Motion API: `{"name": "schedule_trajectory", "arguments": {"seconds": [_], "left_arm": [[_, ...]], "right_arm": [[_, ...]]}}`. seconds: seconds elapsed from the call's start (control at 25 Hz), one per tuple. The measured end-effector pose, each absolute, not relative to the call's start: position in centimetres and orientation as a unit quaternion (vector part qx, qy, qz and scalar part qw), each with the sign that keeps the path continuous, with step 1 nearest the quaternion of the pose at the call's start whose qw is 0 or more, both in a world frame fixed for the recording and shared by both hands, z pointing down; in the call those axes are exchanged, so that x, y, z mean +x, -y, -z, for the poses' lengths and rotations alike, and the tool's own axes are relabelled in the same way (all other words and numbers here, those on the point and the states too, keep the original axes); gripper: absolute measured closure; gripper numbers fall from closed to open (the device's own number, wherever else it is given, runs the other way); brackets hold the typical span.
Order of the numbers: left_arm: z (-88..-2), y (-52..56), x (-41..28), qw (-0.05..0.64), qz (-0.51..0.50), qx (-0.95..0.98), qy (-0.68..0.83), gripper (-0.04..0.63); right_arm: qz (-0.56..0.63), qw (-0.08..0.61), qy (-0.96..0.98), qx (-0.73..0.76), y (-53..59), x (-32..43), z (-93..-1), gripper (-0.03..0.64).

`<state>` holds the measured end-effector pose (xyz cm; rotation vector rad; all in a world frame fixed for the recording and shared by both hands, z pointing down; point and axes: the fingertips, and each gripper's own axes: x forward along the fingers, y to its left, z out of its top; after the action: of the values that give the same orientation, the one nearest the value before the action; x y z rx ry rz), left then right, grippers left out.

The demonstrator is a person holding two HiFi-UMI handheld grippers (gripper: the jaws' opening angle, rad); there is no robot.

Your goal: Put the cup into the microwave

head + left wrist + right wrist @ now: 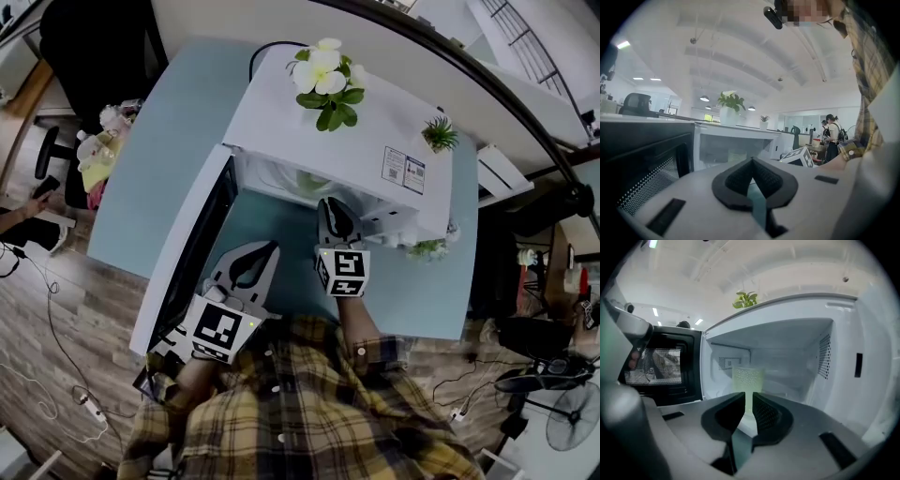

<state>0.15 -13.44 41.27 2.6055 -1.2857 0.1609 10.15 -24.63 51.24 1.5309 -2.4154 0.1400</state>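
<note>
The right gripper (748, 397), jaws only a slit apart and pinching nothing, sits at the mouth of the microwave (787, 333). The green cup (748, 378) stands inside. The gripper should probably back straight out, level, without nudging the cup.

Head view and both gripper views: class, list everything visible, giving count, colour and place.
Microwave: one, white, on the table, door swung open leftward.
Cup: one, pale green, inside the microwave.
Flowering plant: one, white blooms, on the microwave.
Small plants: two, green; one on the microwave, one beside it.
Table: one, pale blue.
Left gripper: one, grey, jaws together, by the door.
Right gripper: one, grey, jaws nearly together, before the cup.
</note>
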Motion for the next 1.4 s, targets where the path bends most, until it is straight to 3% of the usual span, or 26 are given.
{"name": "schedule_trajectory", "arguments": {"seconds": [1.04,1.4], "left_arm": [[-40.2,14.3,0.1,0.114,-0.046,0.895,0.429,0.606],[-40.1,14.0,1.0,0.116,-0.048,0.903,0.411,0.604]], "right_arm": [[-0.073,0.069,0.874,0.476,17.1,12.4,-41.3,0.563],[-0.07,0.037,0.87,0.486,15.4,13.8,-39.0,0.603]]}}
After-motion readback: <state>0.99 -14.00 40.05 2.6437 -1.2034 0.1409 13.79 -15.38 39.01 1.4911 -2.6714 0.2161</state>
